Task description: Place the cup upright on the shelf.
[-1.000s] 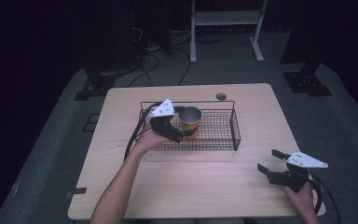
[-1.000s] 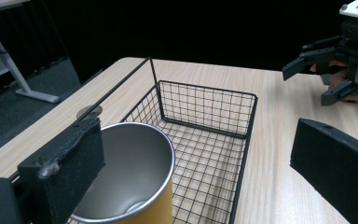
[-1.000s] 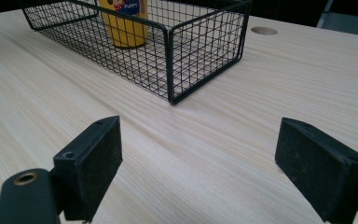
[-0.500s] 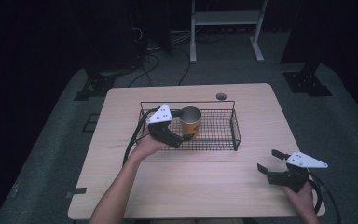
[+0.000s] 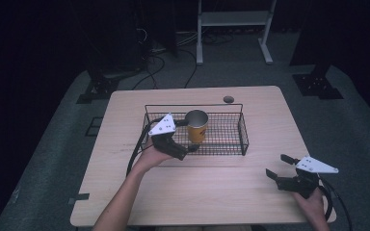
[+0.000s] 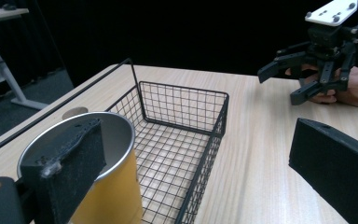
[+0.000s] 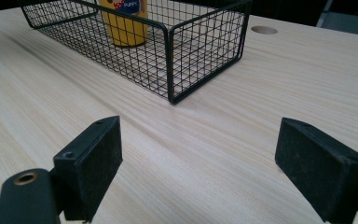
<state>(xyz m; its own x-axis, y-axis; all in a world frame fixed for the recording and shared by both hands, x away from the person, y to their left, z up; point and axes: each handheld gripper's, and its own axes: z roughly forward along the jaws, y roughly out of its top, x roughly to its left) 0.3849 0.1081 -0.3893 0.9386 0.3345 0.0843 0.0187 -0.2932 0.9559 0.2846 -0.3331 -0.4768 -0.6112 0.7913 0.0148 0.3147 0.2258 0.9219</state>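
Left claw (image 5: 185, 150) spread beside cup (image 5: 197, 126) — basket (image 5: 243, 137) wall between.

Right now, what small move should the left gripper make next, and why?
Probably draw the left gripper back toward the person: it is wide open, the yellow cup stands upright inside the wire basket, and no finger grips it.

A yellow cup (image 6: 98, 182) with a silver rim is seen standing inside a black wire basket (image 6: 186, 140) on a wooden table (image 6: 270, 154), framed by two wide-apart black jaws.
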